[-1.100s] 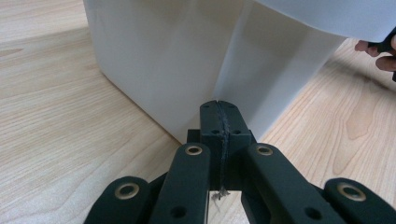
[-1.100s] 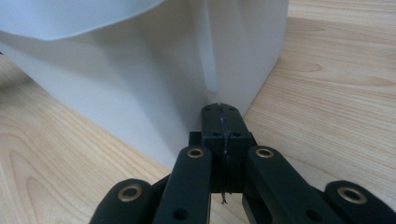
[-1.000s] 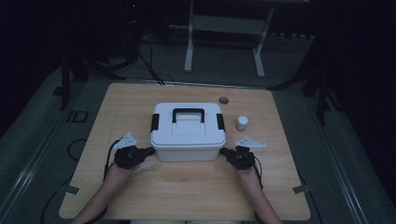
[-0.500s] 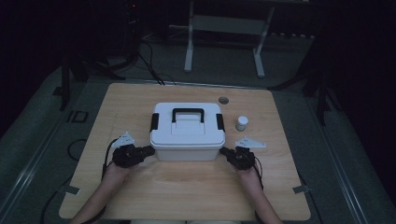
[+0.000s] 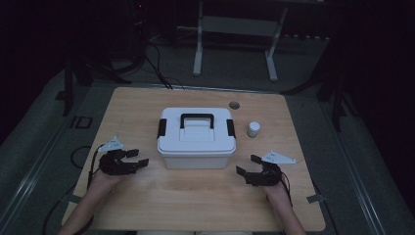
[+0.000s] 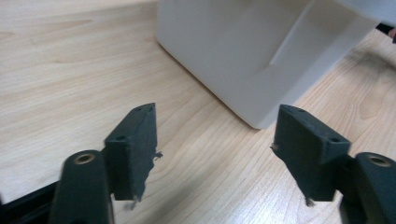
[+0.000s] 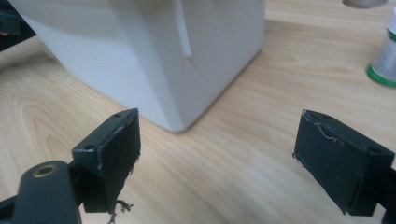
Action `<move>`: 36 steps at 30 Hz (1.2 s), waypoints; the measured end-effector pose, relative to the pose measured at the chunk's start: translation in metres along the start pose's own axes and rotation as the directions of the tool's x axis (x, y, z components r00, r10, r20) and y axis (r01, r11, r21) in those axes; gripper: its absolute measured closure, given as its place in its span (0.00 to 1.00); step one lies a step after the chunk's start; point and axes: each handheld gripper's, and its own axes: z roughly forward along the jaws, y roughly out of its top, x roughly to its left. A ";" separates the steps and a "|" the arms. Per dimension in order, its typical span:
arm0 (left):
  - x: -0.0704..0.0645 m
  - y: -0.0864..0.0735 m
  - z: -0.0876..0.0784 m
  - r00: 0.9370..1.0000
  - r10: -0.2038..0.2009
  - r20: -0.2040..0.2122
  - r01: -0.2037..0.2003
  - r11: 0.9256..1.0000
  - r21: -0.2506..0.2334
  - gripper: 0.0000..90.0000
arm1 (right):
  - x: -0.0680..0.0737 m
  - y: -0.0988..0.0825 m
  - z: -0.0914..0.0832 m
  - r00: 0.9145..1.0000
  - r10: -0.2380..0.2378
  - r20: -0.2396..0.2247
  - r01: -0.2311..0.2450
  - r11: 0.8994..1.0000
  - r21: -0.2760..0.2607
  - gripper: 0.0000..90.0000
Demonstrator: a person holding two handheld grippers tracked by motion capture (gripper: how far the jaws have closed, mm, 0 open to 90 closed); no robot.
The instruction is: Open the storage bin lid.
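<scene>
A white lidded box point(image 5: 195, 142) with a black handle and black side latches stands in the middle of the wooden table point(image 5: 195, 205). My left gripper point(image 5: 138, 157) lies left of the box's front corner, a short gap away. Its jaws have just been opening and nothing is between them. In the left gripper view the gripper point(image 6: 217, 149) faces the box's point(image 6: 247, 51) corner. My right gripper point(image 5: 247, 165) rests off the front right corner, its jaws also just opened wide and empty. In the right gripper view the gripper point(image 7: 219, 154) faces the box point(image 7: 154, 51).
A small white bottle point(image 5: 253, 129) stands right of the box, and appears with a green band in the right gripper view point(image 7: 385, 60). A round grommet point(image 5: 234, 105) sits in the table behind the box. Cables and a metal stand lie on the dark floor beyond.
Both grippers have drawn back from the box's front corners, the left one leftward and the right one rightward. Both pairs of jaws went from shut to open.
</scene>
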 end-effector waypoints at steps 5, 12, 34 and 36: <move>0.000 0.016 -0.006 0.999 0.033 0.007 -0.033 0.999 -0.003 0.33 | -0.008 -0.013 -0.020 0.998 0.041 0.038 -0.042 0.999 0.021 0.16; -0.003 0.049 -0.010 0.996 0.079 0.038 -0.078 0.996 -0.037 0.33 | -0.018 -0.020 -0.029 0.994 0.078 0.072 -0.079 0.997 0.016 0.16; -0.036 0.146 0.031 0.969 0.222 0.110 -0.218 0.975 -0.049 0.36 | -0.018 -0.025 -0.028 0.995 0.078 0.063 -0.080 0.996 0.024 0.16; -0.039 0.152 0.038 0.966 0.237 0.103 -0.234 0.971 -0.042 0.38 | -0.019 -0.025 -0.028 0.995 0.079 0.062 -0.081 0.996 0.024 0.16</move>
